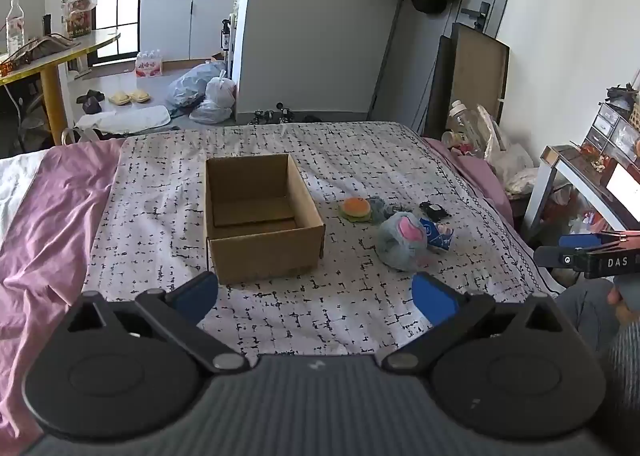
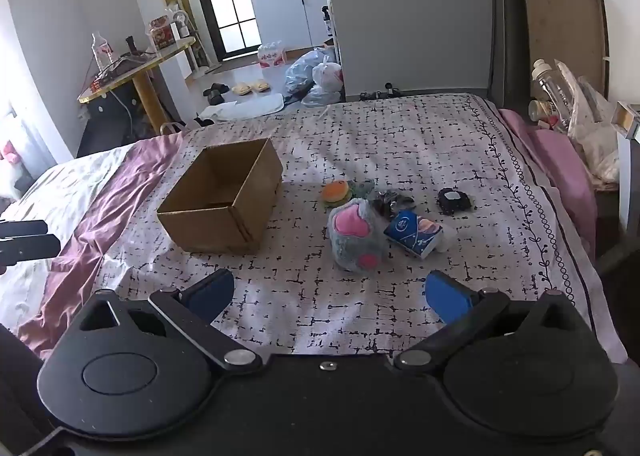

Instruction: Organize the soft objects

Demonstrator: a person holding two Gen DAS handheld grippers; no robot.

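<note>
An open, empty cardboard box (image 1: 260, 215) (image 2: 224, 203) stands on the patterned bedspread (image 1: 320, 320). To its right lie a burger plush (image 1: 355, 208) (image 2: 335, 191), a grey plush with pink patches (image 1: 402, 242) (image 2: 354, 238), a blue tissue pack (image 1: 438, 236) (image 2: 414, 234), a dark crumpled item (image 2: 390, 201) and a small black object (image 1: 433, 211) (image 2: 452, 199). My left gripper (image 1: 316, 292) is open, hovering near the bed's front, short of the box. My right gripper (image 2: 330, 296) is open too, in front of the grey plush. Nothing sits between either pair of fingers.
A purple sheet (image 1: 48, 207) covers the bed's left side. A bedside stand with bottles and bags (image 2: 568, 111) sits at the right. A yellow-edged table (image 1: 52, 51) and plastic bags on the floor (image 1: 204, 91) lie beyond the bed.
</note>
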